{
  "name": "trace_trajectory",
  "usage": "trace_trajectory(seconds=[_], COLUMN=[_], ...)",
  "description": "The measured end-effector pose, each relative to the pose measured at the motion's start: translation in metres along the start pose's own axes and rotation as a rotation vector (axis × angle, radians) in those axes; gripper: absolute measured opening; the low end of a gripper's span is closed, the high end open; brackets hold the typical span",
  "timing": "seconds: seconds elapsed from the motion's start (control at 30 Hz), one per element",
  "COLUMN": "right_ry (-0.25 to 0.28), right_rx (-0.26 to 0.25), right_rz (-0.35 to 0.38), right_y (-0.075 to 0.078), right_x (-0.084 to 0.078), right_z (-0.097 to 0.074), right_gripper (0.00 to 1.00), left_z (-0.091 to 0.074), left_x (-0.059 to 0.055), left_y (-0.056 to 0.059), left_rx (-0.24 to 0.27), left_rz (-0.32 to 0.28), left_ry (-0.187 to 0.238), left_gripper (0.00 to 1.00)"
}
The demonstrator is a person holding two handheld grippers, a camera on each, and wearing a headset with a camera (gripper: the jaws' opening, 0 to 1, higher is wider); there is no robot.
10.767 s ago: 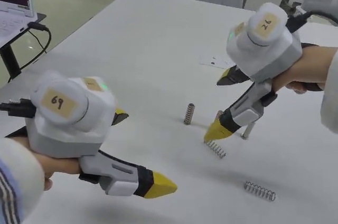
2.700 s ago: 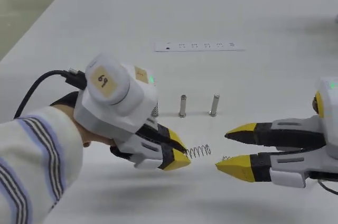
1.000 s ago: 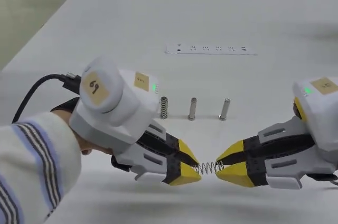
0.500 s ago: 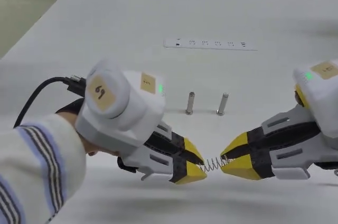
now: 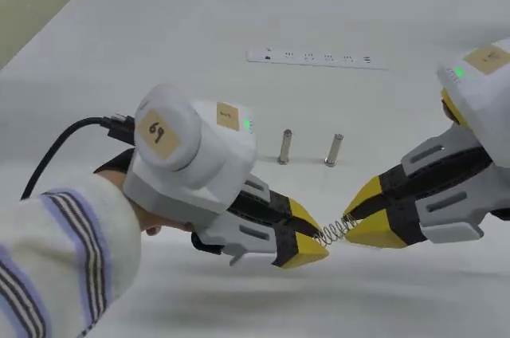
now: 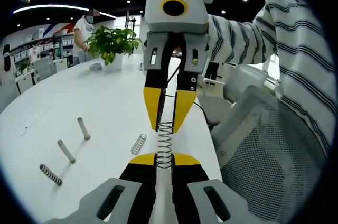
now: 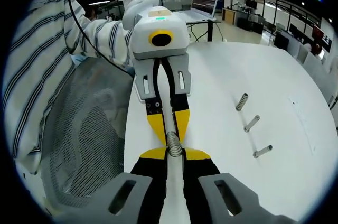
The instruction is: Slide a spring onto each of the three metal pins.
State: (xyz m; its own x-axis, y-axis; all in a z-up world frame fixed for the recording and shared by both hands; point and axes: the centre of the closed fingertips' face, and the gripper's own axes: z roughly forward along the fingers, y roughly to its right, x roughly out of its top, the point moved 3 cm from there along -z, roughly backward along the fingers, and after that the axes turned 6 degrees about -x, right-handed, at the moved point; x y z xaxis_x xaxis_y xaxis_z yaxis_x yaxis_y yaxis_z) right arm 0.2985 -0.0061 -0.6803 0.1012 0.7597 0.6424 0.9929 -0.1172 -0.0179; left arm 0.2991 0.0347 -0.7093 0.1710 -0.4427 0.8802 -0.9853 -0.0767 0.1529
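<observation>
Step looks like handover or regrip. Jaws of left gripper (image 5: 315,241) and right gripper (image 5: 357,222) closed on opposite ends of one spring (image 5: 335,231), held off desk (image 5: 199,19) near its near edge. One pin (image 6: 50,174) already carries spring. Bare pin (image 5: 284,147) and second bare pin (image 5: 335,150) stand mid-desk, with loose spring (image 6: 138,143) lying nearer near edge. Next: one side lets go, other stands spring upright over bare pin, lowers.

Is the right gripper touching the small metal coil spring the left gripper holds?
Touching. The right gripper view shows the right gripper closed on one end of the small metal coil spring; the left gripper clamps the other end.
</observation>
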Motion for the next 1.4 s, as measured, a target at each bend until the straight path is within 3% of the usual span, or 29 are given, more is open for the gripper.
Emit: trace_trajectory(seconds=[0.57,1.0,1.4], right_ry=[-0.097,-0.110,-0.113], right_rx=[-0.003,-0.024,-0.023], right_rz=[-0.042,-0.101,-0.127], right_y=[-0.008,-0.004,-0.004], right_x=[0.006,0.011,0.014], right_z=[-0.001,-0.005,-0.001], right_gripper=[0.07,0.07,0.08], left_z=[0.010,0.008,0.006], left_x=[0.000,0.006,0.005], left_y=[0.006,0.004,0.003], left_rx=[-0.018,0.002,0.019], left_rz=[0.003,0.005,0.027], left_ry=[0.009,0.047,0.029], left_gripper=[0.02,0.02,0.02])
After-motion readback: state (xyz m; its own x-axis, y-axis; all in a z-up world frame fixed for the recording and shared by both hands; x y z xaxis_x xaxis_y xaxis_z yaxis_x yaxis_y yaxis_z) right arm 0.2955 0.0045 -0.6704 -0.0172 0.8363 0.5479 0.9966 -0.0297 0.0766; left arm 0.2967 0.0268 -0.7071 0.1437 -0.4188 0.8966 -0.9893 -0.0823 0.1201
